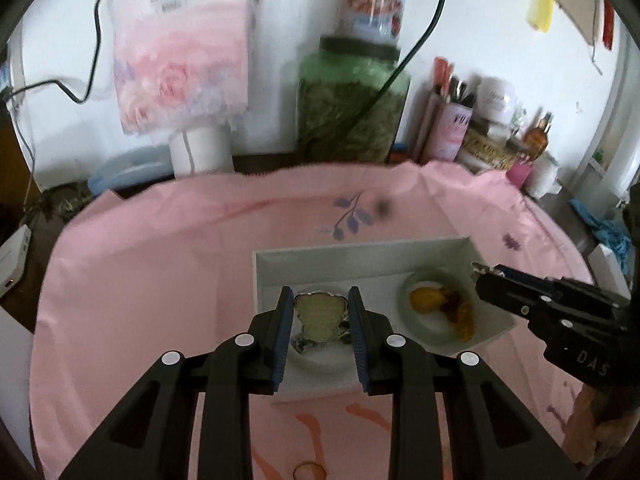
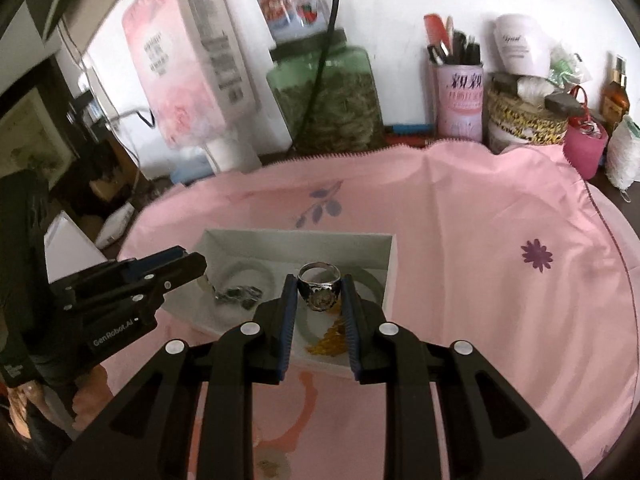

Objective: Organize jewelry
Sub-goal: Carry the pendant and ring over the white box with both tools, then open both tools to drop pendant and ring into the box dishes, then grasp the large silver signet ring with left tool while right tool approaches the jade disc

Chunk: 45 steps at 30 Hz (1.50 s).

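My left gripper (image 1: 320,293) is shut on a pale green pendant in a silver frame (image 1: 320,317), held just above the left half of an open white box (image 1: 360,258). My right gripper (image 2: 319,280) is shut on a silver signet ring (image 2: 320,298) over the box's right half. In the box (image 2: 296,240) lie a pale bangle (image 2: 244,270), a dark silver piece (image 2: 236,296), a green bangle (image 1: 405,309) and amber pieces (image 1: 428,300). Each gripper shows in the other's view: the right (image 1: 478,274) and the left (image 2: 198,265).
A pink flowered cloth (image 2: 480,300) covers the table. A small gold ring (image 1: 308,472) lies on it near the front edge. Along the back wall stand a green jar (image 1: 352,112), a pink tissue pack (image 1: 180,60), a pink cup of combs (image 2: 460,100) and bottles.
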Each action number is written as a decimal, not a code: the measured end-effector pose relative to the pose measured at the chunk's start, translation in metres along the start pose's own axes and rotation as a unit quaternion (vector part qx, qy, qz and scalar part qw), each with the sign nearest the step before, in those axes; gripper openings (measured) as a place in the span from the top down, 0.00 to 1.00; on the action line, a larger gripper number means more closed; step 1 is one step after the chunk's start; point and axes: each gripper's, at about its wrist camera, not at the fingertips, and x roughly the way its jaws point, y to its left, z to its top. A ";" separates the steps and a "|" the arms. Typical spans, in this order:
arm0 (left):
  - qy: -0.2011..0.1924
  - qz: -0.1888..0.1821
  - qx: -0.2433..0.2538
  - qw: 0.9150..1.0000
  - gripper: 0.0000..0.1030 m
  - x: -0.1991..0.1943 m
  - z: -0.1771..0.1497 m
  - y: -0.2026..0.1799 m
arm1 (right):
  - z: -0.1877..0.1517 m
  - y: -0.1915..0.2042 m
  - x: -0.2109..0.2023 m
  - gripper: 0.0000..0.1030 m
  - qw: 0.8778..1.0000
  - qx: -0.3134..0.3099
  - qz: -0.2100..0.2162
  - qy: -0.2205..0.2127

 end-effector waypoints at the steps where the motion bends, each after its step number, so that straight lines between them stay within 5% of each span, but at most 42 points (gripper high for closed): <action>1: 0.005 0.001 0.001 1.000 0.73 0.005 -0.001 0.000 | 0.000 -0.001 0.005 0.79 1.000 -0.001 -0.002 0.003; 4: 0.017 -0.003 -0.002 1.000 0.73 0.013 -0.004 0.002 | -0.001 -0.003 0.012 0.78 1.000 0.002 0.000 0.004; 7: 0.016 -0.002 0.001 1.000 0.72 0.014 -0.005 0.001 | -0.001 -0.006 0.009 0.64 1.000 0.007 0.005 -0.005; 15: -0.005 -0.006 -0.010 1.000 0.62 -0.015 -0.007 -0.003 | 0.001 0.002 -0.034 0.63 0.998 0.017 0.027 -0.047; 22: -0.002 0.017 0.005 1.000 0.44 -0.050 -0.045 0.003 | -0.037 0.018 -0.072 0.44 0.998 -0.012 0.019 -0.062; 28: 0.006 0.019 0.004 1.000 0.35 -0.061 -0.092 0.025 | -0.086 0.009 -0.080 0.15 0.997 -0.009 -0.002 -0.077; 34: 0.022 -0.010 0.028 0.999 0.35 -0.058 -0.110 0.024 | -0.090 0.007 -0.067 0.14 0.997 -0.030 -0.036 -0.058; 45: 0.035 0.011 0.122 0.992 0.35 -0.043 -0.128 -0.011 | -0.090 0.008 -0.069 0.10 0.998 -0.022 -0.028 -0.061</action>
